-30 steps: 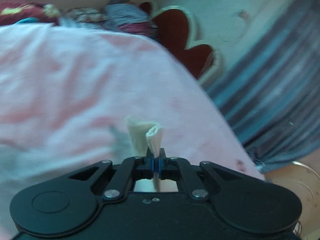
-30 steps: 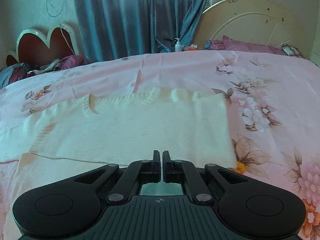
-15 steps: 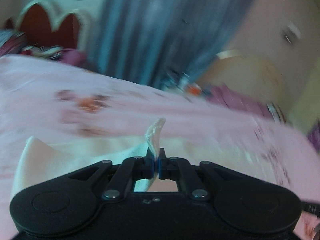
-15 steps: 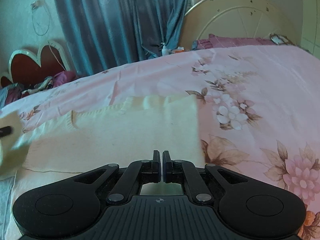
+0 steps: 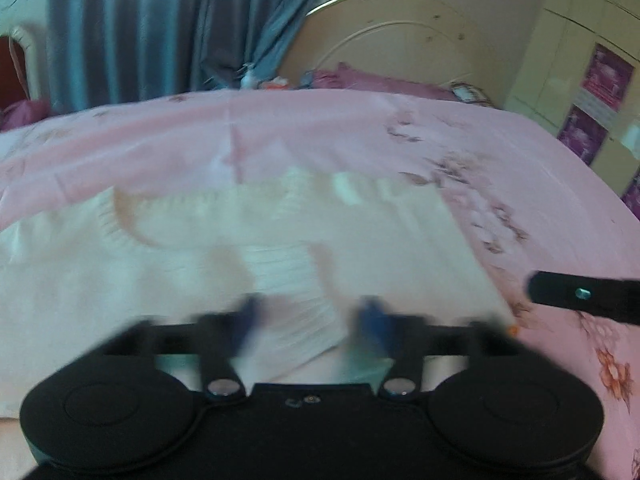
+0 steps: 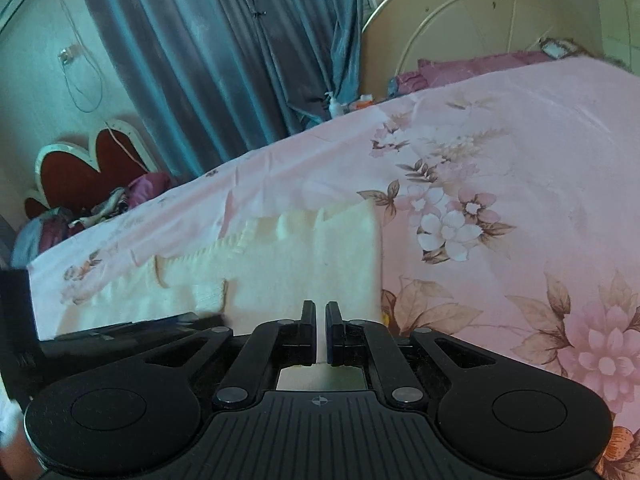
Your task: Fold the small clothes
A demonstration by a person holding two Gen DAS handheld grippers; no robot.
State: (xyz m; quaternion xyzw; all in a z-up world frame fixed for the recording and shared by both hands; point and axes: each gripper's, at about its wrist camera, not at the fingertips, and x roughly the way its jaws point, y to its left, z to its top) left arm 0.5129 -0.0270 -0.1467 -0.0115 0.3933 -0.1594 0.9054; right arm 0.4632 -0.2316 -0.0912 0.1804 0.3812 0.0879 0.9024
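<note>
Sweater [image 6: 304, 264] lies flat on the bed [image 6: 520, 128], both sleeves folded in over the body. Left gripper [image 5: 308, 312] jaws opening, cuff dropping free between them. Right gripper [image 6: 319, 332] nearly closed, empty. Judged remaining: fold body in half.

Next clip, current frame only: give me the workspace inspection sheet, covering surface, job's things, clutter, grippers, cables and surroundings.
Surface: bed under a pink floral sheet.
Job's things: cream sweater lying flat, its sleeve folded across the body.
Clutter: heap of clothes at the far left; bottle past the bed.
Grippers: left gripper opening, blurred, nothing pinched; right gripper nearly shut, empty.
Cables: cord hanging on the wall.
Surroundings: blue curtain, headboard, heart-shaped board, purple pillow.
</note>
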